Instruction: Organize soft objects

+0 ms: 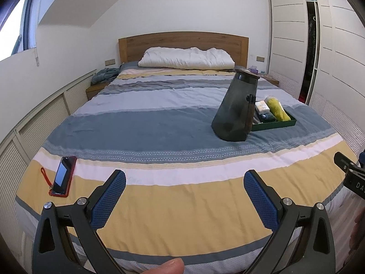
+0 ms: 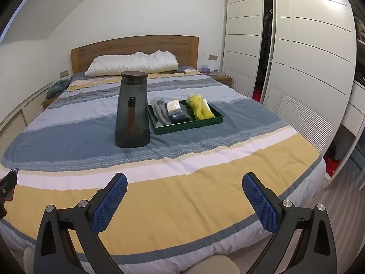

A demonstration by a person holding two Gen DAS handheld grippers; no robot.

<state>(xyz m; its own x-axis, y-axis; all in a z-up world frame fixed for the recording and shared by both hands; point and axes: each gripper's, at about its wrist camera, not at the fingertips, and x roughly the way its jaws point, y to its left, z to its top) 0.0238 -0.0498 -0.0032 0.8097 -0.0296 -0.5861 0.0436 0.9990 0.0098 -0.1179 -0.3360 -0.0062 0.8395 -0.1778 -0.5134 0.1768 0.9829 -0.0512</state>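
1. Resting in a dark green rectangular tray on the striped bed are a yellow rolled cloth, grey folded cloths and a white packet whose print is too small to read.
2. A tall smoky-grey jug stands just left of the tray.
3. Both the left gripper and right gripper hover level above the bed's near end, jaws wide apart and empty.
4. A red-cased phone lies to the left.

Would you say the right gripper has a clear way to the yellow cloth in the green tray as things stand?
Probably yes. The right gripper is open and empty over the near end of the bed, and the yellow cloth lies exposed in the green tray. The dark pitcher stands left of that path.
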